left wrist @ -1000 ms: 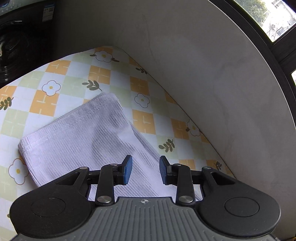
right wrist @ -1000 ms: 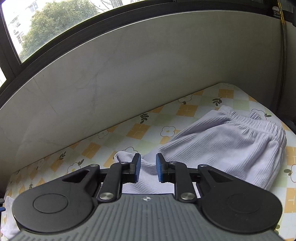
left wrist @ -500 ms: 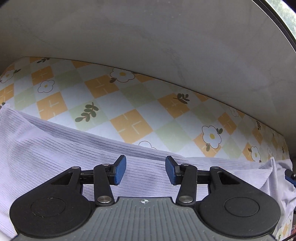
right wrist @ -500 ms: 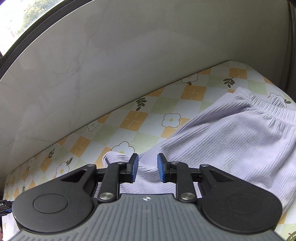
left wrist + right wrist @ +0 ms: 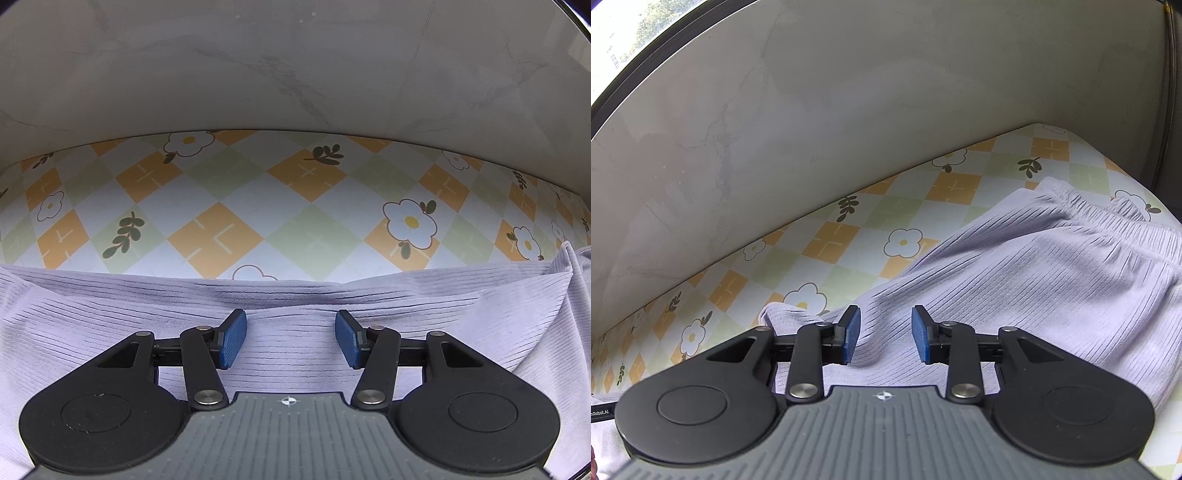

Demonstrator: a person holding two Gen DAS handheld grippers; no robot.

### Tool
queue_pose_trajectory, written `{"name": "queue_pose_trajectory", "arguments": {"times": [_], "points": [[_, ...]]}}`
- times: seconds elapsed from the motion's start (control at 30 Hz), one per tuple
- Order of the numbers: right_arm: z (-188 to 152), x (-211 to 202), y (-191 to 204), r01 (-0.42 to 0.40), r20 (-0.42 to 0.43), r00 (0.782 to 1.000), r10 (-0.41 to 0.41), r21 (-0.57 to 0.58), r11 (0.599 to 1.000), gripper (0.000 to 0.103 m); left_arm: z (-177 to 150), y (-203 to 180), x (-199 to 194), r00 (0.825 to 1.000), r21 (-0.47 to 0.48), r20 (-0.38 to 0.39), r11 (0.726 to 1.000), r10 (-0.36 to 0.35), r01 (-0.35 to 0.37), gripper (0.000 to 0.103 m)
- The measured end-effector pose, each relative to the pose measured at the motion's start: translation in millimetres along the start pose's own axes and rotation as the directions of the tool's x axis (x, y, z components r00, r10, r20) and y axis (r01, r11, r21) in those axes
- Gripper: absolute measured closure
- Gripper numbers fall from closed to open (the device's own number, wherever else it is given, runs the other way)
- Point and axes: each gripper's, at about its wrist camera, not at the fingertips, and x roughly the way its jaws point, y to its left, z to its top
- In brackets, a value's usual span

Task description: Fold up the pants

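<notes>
Pale lilac ribbed pants (image 5: 110, 314) lie flat on a table with a checked flower-print cloth (image 5: 288, 206). In the left wrist view my left gripper (image 5: 291, 338) hangs over the cloth just inside its far edge, jaws opening, blue pads apart with only flat fabric below them. In the right wrist view the pants (image 5: 1052, 266) run up to the elastic waistband (image 5: 1089, 206) at the upper right. My right gripper (image 5: 885, 339) is above a raised ridge of fabric, jaws opening, pads clear of it. A folded corner (image 5: 783, 314) sticks out at its left.
A grey marble-look wall (image 5: 295, 66) rises right behind the table's far edge. A dark window frame (image 5: 646, 48) runs along the top left in the right wrist view. Bare tablecloth (image 5: 831, 236) lies between the pants and the wall.
My left gripper swung from the pants' hem end to the long far edge, rolled level and came lower, its jaws widening. My right gripper sank closer to the fabric and its jaws widened too.
</notes>
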Motion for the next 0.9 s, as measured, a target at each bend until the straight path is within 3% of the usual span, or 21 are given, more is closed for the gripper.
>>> {"name": "queue_pose_trajectory", "arguments": {"times": [0.07,0.27,0.33,0.4,0.67,0.77,0.9], "points": [[-2,0,-2,0.0,-0.001,1.0,0.0,0.003,1.0,0.07,-3,-2,-4,1.0,0.004,0.009,1.0,-0.023,0.023,0.046],[-5,2,-2,-0.005,-0.012,1.0,0.005,0.015,1.0,0.07,-12,-10,0,1.0,0.052,0.016,0.999,0.003,-0.004,0.048],[-5,2,-1,-0.007,-0.014,1.0,0.007,0.016,1.0,0.07,-13,-8,-2,0.999,0.04,0.031,0.999,0.02,-0.021,0.084],[-5,1,0,-0.007,-0.011,1.0,0.007,0.009,1.0,0.07,-10,-3,-7,0.999,-0.001,0.037,1.0,0.005,-0.005,0.099],[-4,-3,-1,0.006,0.009,1.0,-0.006,-0.004,1.0,0.07,-9,8,-42,0.987,-0.064,0.162,0.998,0.015,-0.005,0.1],[-3,-2,-3,0.015,0.011,1.0,-0.015,-0.008,1.0,0.07,-5,6,-50,0.971,-0.067,0.227,0.996,0.069,-0.055,0.101],[1,1,-8,0.054,0.04,0.998,-0.052,-0.034,0.998,0.07,1,11,-24,0.974,-0.106,0.186,0.988,0.132,-0.113,0.101]]}}
